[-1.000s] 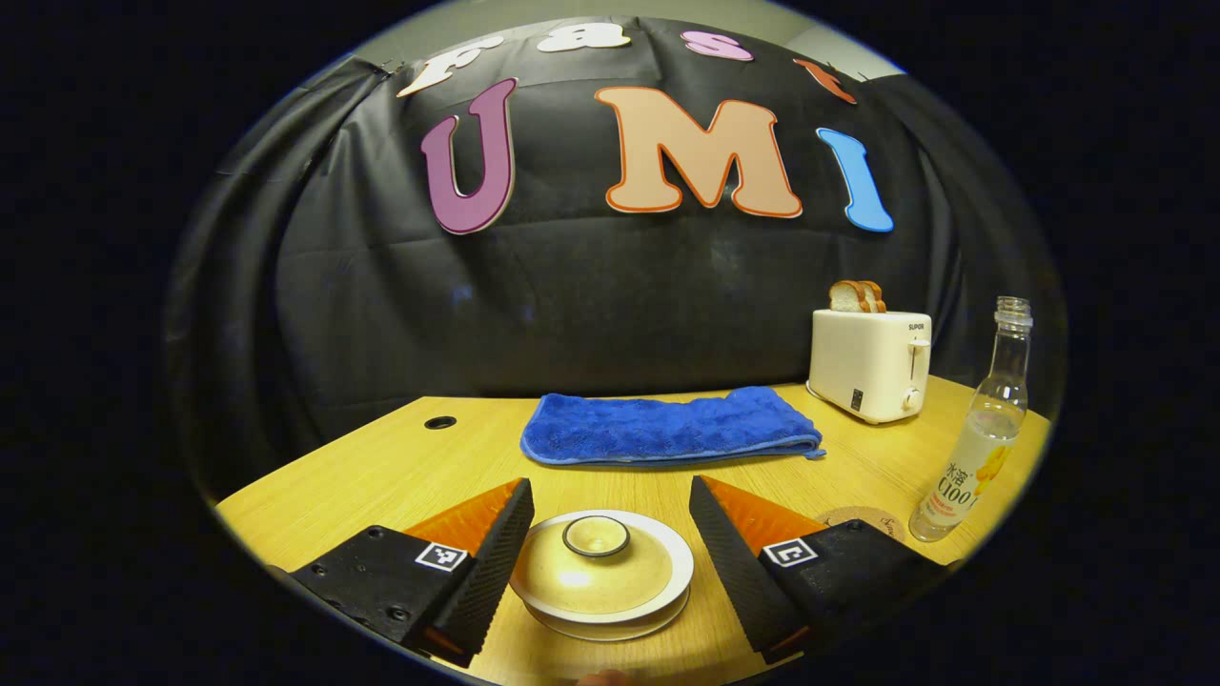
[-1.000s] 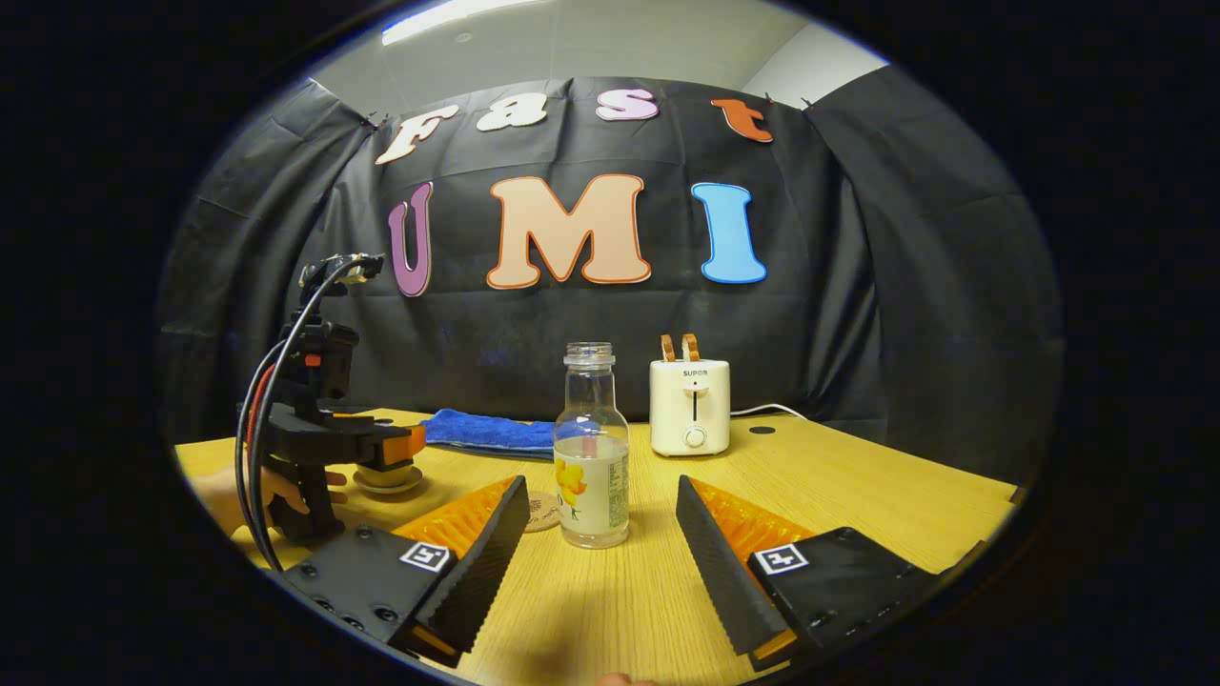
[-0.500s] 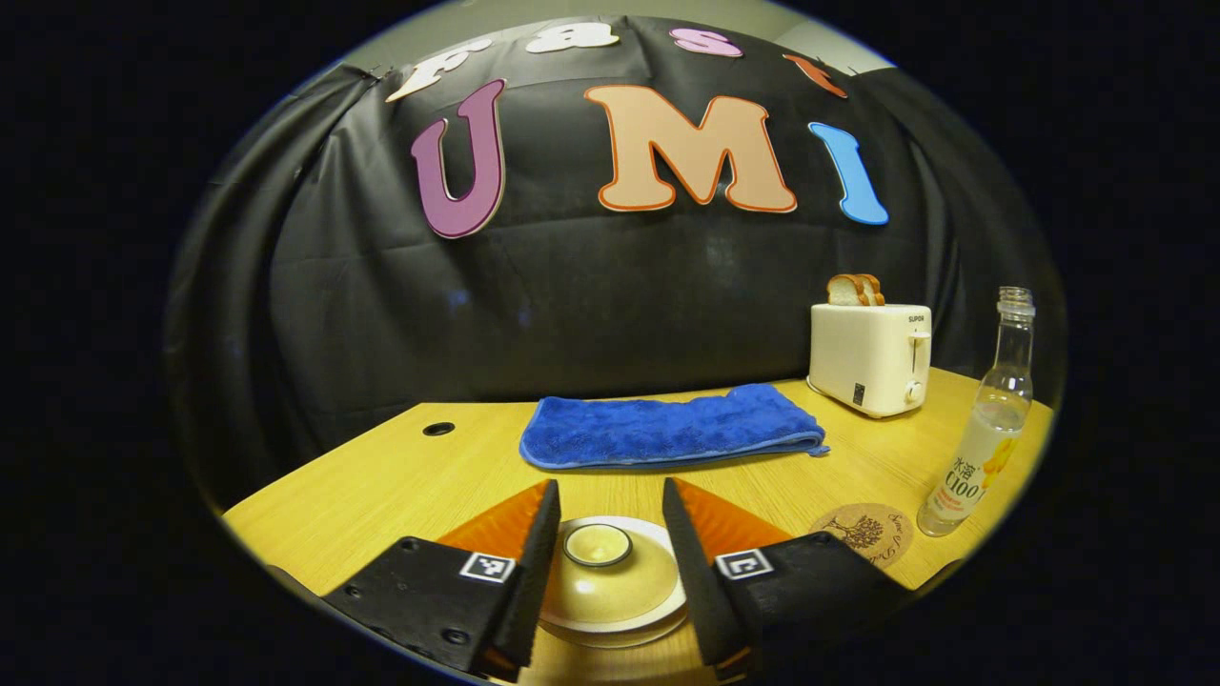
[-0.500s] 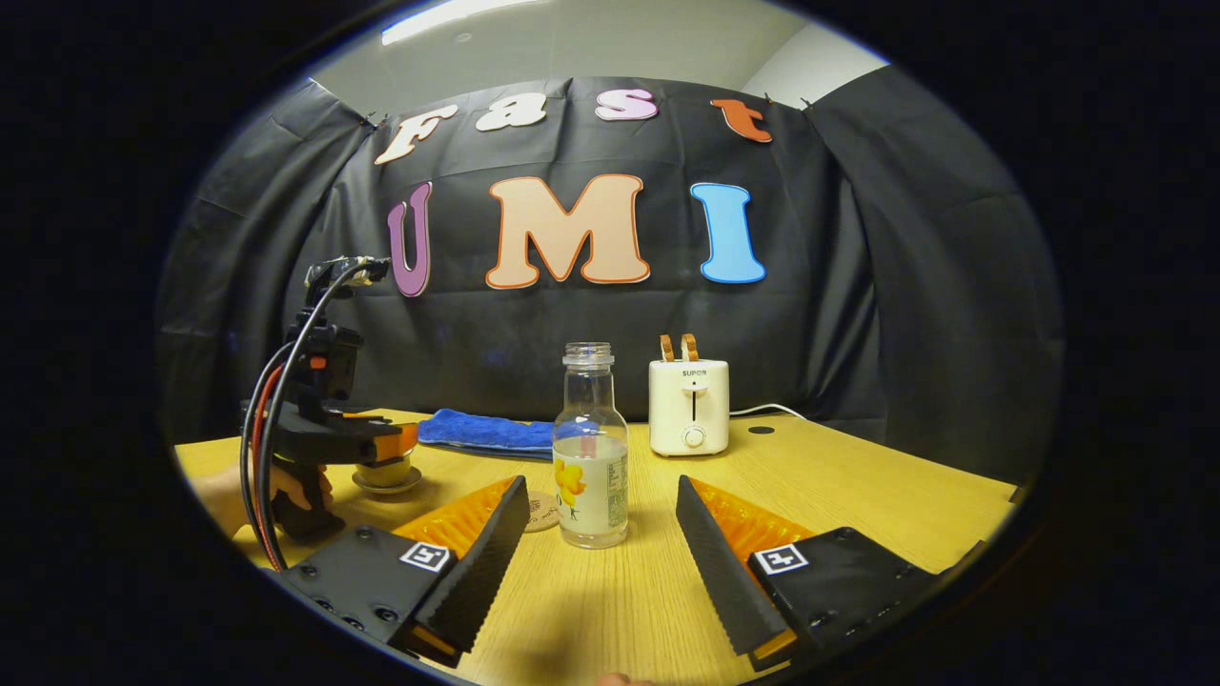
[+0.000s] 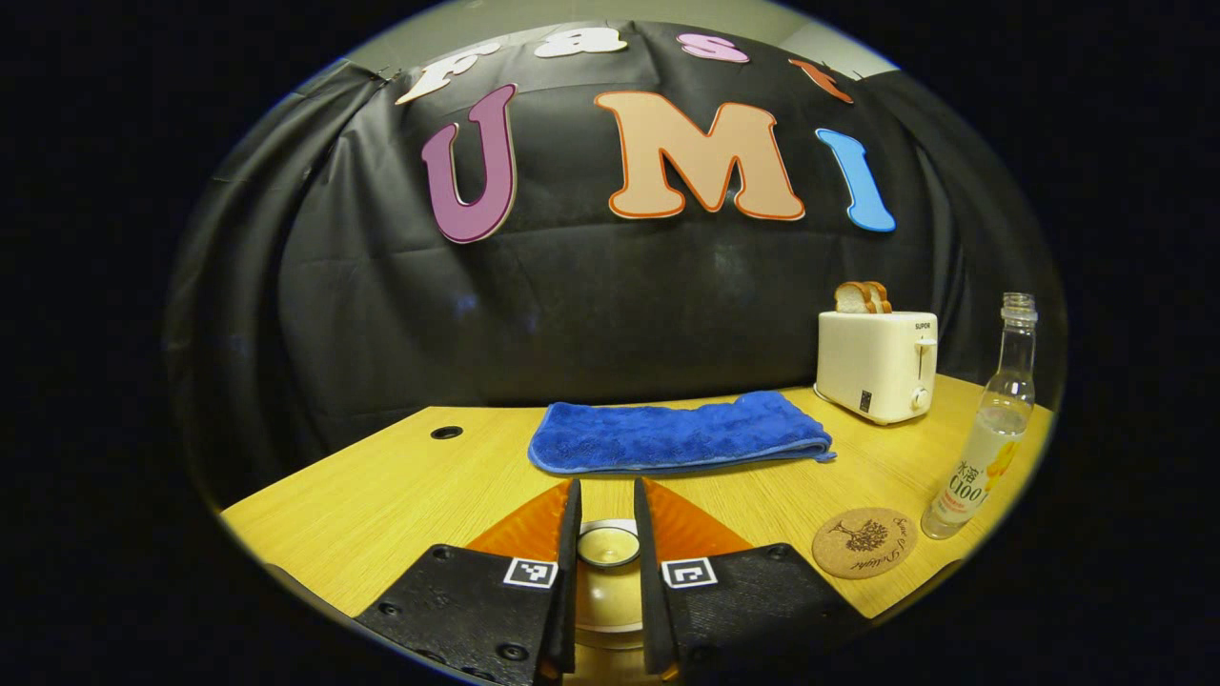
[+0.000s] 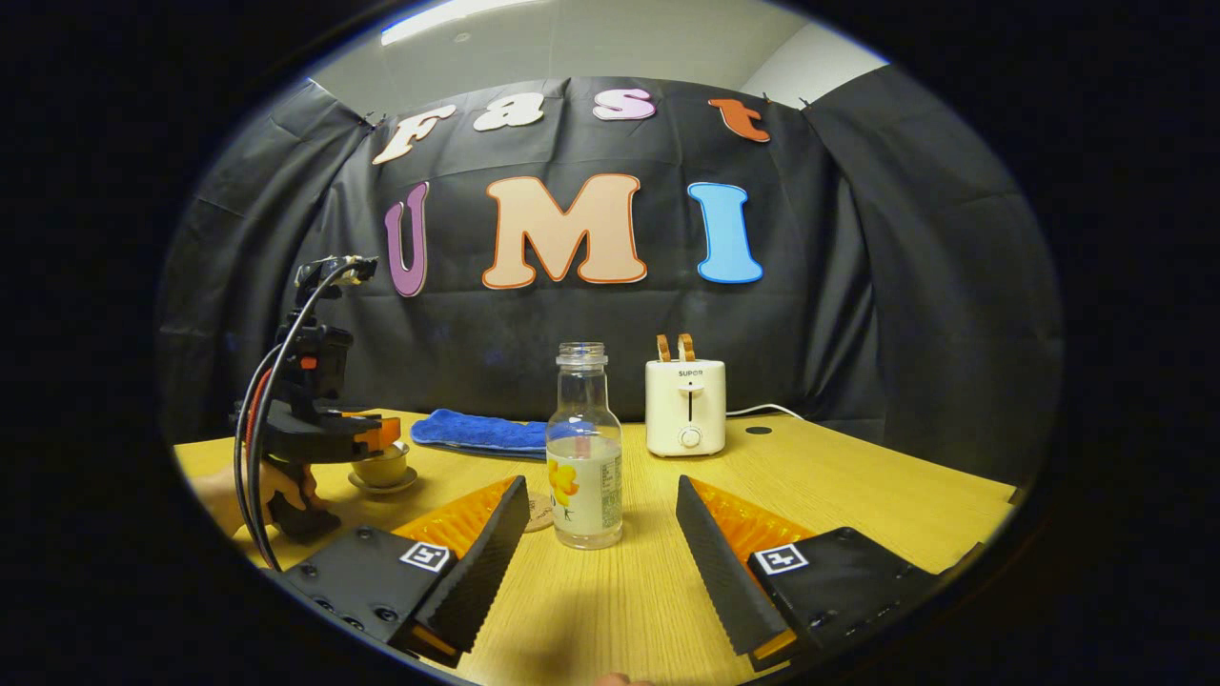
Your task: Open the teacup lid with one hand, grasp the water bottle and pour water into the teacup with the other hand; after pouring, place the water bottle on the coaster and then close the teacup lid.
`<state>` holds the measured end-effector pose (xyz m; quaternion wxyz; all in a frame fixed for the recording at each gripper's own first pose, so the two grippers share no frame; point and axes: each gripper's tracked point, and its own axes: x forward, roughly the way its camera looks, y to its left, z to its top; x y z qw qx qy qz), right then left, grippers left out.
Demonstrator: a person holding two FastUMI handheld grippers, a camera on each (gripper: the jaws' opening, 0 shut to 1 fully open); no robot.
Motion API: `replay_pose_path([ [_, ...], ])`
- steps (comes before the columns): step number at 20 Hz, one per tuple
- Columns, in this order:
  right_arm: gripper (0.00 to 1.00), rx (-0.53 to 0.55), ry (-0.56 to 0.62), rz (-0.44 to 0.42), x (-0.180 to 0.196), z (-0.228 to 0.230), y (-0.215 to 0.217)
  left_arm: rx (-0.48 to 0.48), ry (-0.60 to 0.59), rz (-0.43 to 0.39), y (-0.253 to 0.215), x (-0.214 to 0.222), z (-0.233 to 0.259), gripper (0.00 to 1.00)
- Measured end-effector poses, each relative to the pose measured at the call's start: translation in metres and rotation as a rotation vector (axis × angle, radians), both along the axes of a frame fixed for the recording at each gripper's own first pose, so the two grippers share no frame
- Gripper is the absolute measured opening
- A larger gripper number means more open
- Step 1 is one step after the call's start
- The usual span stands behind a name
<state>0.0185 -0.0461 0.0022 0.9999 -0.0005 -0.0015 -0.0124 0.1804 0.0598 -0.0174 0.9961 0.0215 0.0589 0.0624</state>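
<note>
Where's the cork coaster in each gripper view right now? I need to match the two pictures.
Left gripper view: the coaster lies at lower right on the table, just left of the water bottle.
Right gripper view: the coaster peeks out near centre, mostly hidden behind the bottle's left side.
Shared landmark: the white toaster at the back.

A black cloth wall (image 6: pixel 858 286) hangs in folds behind a light wooden table (image 6: pixel 858 495), which has a round cable hole (image 5: pixel 445 433) near its back edge. Above the cloth, a pale ceiling (image 6: pixel 620 38) carries a lit strip light (image 6: pixel 448 17). A white wall section (image 6: pixel 810 67) adjoins at upper right.
</note>
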Motion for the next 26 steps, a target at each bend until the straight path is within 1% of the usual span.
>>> replay_pose_path([
  [2,0.98,0.0,0.0,0.0,0.0,0.0,0.0,-0.013,-0.017,0.017,0.003,-0.003,0.002,0.25],
  [3,0.99,0.0,0.0,0.0,0.0,0.0,0.0,-0.019,-0.044,0.022,0.004,-0.006,0.005,0.25],
  [4,0.94,-0.001,0.0,0.0,0.0,0.001,0.0,-0.024,-0.082,0.018,0.004,-0.006,0.012,0.25],
  [5,0.98,0.0,0.0,-0.002,0.0,0.0,-0.001,-0.025,-0.116,0.013,0.003,-0.007,0.017,0.25],
  [8,0.98,0.0,0.0,-0.003,0.0,0.001,0.0,-0.035,-0.117,0.0,0.003,-0.004,0.015,0.25],
  [11,0.98,0.0,0.001,-0.003,0.0,0.0,-0.001,-0.042,-0.104,0.019,0.007,-0.012,0.013,0.25],
  [13,0.98,0.0,-0.001,-0.003,0.003,0.0,0.0,-0.041,-0.107,0.011,0.005,-0.022,0.014,0.25],
  [14,0.94,0.0,0.001,-0.001,0.006,0.0,0.001,-0.041,-0.107,0.004,0.004,-0.028,0.015,0.25],
  [15,1.0,0.0,0.0,-0.003,0.009,0.0,0.002,-0.041,-0.106,0.005,0.006,-0.035,0.014,0.25],
  [16,0.98,0.0,0.001,-0.008,0.013,0.0,0.001,-0.04,-0.108,0.007,0.009,-0.043,0.016,0.25],
  [20,0.98,0.001,0.008,0.005,0.037,-0.002,0.013,-0.038,-0.113,-0.016,0.016,-0.072,0.016,0.25],
  [22,0.98,0.0,0.008,0.008,0.048,-0.003,0.017,-0.037,-0.114,-0.011,0.027,-0.085,0.018,0.25],
  [25,0.99,0.002,0.006,-0.017,0.068,-0.004,0.017,-0.035,-0.117,0.003,0.041,-0.108,0.018,0.25],
  [26,0.99,0.001,0.005,-0.016,0.073,-0.004,0.018,-0.033,-0.117,-0.005,0.042,-0.113,0.018,0.25],
])
